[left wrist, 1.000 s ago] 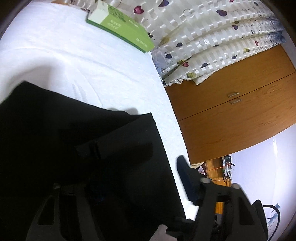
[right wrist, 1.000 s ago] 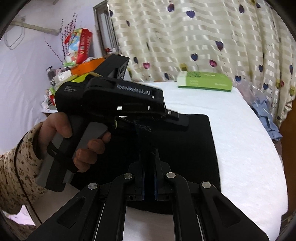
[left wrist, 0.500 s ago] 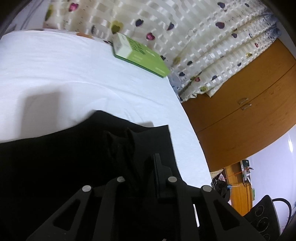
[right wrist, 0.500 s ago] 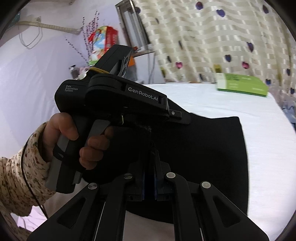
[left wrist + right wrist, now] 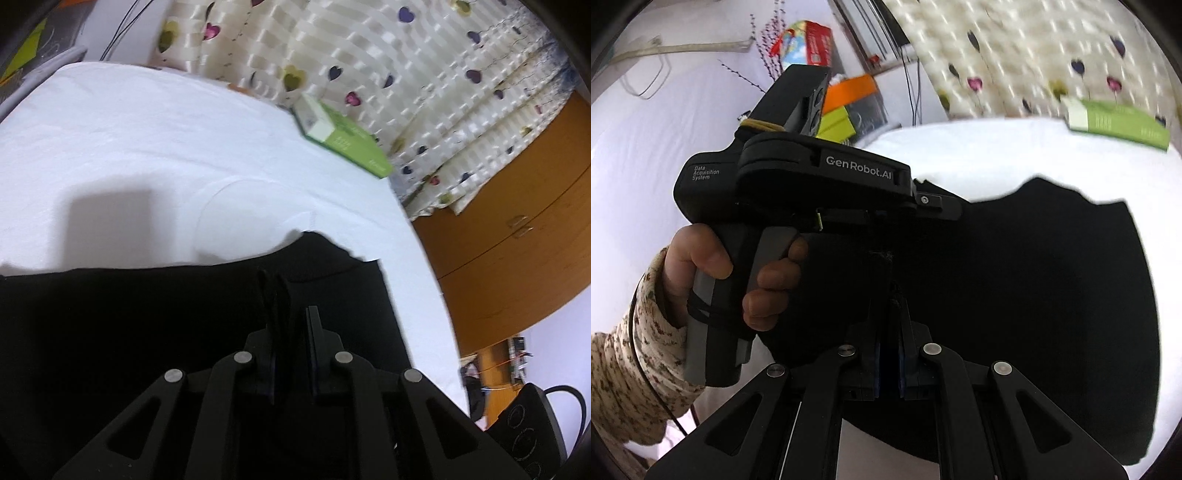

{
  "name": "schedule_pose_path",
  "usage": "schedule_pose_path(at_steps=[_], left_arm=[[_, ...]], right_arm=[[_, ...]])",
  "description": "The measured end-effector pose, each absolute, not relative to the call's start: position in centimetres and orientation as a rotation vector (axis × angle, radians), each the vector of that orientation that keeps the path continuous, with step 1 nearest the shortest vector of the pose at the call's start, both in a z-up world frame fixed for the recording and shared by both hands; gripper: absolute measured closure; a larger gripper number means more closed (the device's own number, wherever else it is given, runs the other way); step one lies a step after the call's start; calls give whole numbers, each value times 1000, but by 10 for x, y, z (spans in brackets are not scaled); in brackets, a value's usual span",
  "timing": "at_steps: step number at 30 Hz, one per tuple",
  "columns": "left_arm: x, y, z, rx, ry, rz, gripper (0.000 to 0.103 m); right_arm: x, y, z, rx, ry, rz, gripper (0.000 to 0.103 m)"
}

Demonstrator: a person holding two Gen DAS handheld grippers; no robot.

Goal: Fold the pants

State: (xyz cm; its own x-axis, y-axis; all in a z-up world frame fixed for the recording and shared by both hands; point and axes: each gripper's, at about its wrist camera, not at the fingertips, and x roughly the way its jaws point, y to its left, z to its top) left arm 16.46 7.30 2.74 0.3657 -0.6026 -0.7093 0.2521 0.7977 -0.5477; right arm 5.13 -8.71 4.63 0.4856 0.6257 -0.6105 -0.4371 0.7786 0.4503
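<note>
The black pants (image 5: 147, 325) lie on the white bed (image 5: 147, 147), and both grippers lift one edge of them. My left gripper (image 5: 291, 314) is shut on a fold of the black fabric near the pants' right edge. My right gripper (image 5: 890, 295) is shut on the pants (image 5: 1034, 295) too, right beside the left gripper's body (image 5: 820, 184), which a hand in a floral sleeve holds. The raised cloth hides the fingertips of both grippers.
A green and white box (image 5: 343, 140) lies at the far side of the bed, and it also shows in the right wrist view (image 5: 1119, 122). A heart-patterned curtain (image 5: 406, 74) hangs behind. A wooden cabinet (image 5: 517, 240) stands right of the bed. Cluttered shelves (image 5: 842, 103) stand at the left.
My left gripper has closed from open onto the pants fabric. Both grippers have lifted the gripped edge and carried it forward toward the far side of the bed.
</note>
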Motion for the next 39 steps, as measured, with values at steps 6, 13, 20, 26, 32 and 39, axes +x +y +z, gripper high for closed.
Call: schedule_pose_path(at_steps=[6, 13, 20, 26, 32, 39], left_arm=[[167, 84, 15, -364, 1088, -497, 81], [160, 96, 40, -306, 1024, -437, 69], [149, 80, 62, -268, 996, -479, 61], [144, 39, 61, -236, 1034, -555, 54], [141, -12, 53, -172, 1089, -646, 51], [145, -52, 45, -111, 1148, -701, 41]], right_arm=[[48, -85, 49, 244, 860, 693, 80], [24, -90, 64, 267, 811, 799, 59], [20, -161, 75, 284, 767, 545, 59], [17, -212, 55, 286, 829, 270, 59], [19, -224, 34, 330, 902, 247, 58], [19, -224, 26, 374, 915, 263, 59]])
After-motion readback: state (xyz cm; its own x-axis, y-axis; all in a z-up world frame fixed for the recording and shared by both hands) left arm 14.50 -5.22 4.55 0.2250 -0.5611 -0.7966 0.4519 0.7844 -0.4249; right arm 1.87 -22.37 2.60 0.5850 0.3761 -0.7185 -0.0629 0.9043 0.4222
